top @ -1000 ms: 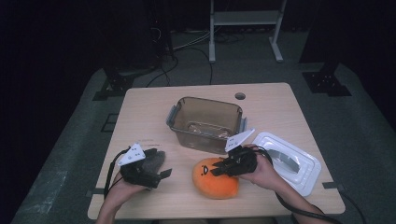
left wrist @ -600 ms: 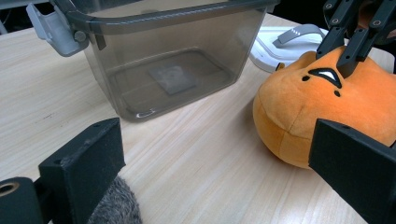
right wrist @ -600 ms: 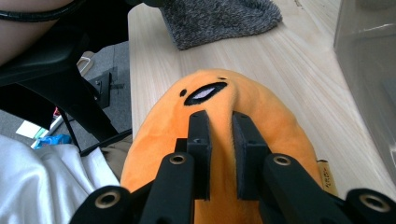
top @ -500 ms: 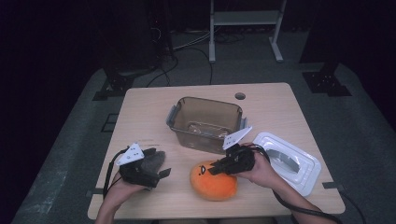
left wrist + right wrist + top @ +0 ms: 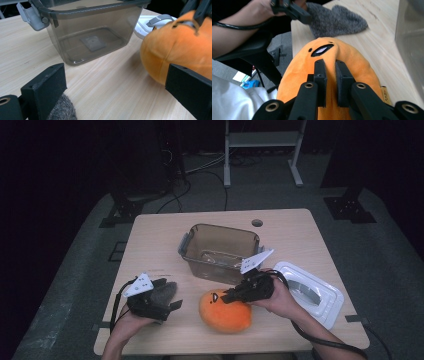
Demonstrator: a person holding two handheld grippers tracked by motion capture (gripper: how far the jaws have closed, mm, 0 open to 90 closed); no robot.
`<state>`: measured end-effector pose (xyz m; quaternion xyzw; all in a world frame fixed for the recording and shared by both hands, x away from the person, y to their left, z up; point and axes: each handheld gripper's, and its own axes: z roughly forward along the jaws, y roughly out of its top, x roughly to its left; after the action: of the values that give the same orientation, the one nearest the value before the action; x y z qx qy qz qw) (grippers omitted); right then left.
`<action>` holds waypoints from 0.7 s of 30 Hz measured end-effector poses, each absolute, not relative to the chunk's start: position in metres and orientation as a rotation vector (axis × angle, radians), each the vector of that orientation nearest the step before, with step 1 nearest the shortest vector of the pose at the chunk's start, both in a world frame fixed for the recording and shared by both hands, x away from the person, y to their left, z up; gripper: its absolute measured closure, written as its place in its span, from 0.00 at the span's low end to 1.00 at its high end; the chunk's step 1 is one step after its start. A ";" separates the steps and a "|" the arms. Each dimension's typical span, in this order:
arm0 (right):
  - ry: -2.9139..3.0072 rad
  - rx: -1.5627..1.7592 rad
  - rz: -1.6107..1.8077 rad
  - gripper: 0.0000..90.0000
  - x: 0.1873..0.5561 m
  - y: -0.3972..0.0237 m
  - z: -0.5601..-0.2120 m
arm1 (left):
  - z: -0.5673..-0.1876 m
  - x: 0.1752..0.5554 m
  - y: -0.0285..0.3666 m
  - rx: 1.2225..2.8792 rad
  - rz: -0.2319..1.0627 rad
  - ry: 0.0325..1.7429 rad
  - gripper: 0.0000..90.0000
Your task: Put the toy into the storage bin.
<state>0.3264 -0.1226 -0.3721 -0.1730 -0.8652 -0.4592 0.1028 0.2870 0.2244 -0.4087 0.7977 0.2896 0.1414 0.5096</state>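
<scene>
Near the front edge of the counter point(image 5: 300, 227) sits an orange plush point(image 5: 225, 312), face toward the box. Right tool point(image 5: 231, 296) is down on its top; in the right gripper view its jaws have just been closing and now stand almost together, pinching a ridge of orange fabric between the pads, just behind the plush's dark mouth patch. Left tool point(image 5: 172, 301) rests at the counter's front left, well apart from the plush; in the left gripper view its jaws stand wide with bare wood between them, gripping nothing. Grey fuzzy cloth point(image 5: 162, 292) lies under and just beside the left tool; a tuft shows by its left jaw. Brown see-through box point(image 5: 220, 250) stands upright mid-counter, behind the plush, lid off, a grey latch at its left end. White lid point(image 5: 312, 292) lies flat at the right, near the right hand point(image 5: 280, 300). Cables trail from both tools toward the person at the bottom.
</scene>
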 end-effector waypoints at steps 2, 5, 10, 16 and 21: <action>-2.550 -0.509 -1.366 0.90 0.326 -0.123 -0.365 | -0.409 0.287 0.224 1.918 0.339 0.699 0.03; -2.548 -0.496 -1.397 0.90 0.324 -0.123 -0.350 | -0.408 0.287 0.225 1.915 0.342 0.699 0.03; -2.560 -0.468 -1.437 0.90 0.323 -0.123 -0.326 | -0.408 0.287 0.226 1.919 0.341 0.702 0.03; -2.592 -0.442 -1.481 0.90 0.324 -0.121 -0.295 | -0.408 0.287 0.226 1.917 0.342 0.700 0.03; -2.615 -0.426 -1.509 0.90 0.326 -0.117 -0.273 | -0.408 0.287 0.226 1.911 0.341 0.702 0.03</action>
<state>0.3256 -0.1169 -0.2730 -0.1395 -0.8567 -0.4945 0.0463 0.2865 0.2261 -0.4077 0.7947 0.2918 0.1419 0.5130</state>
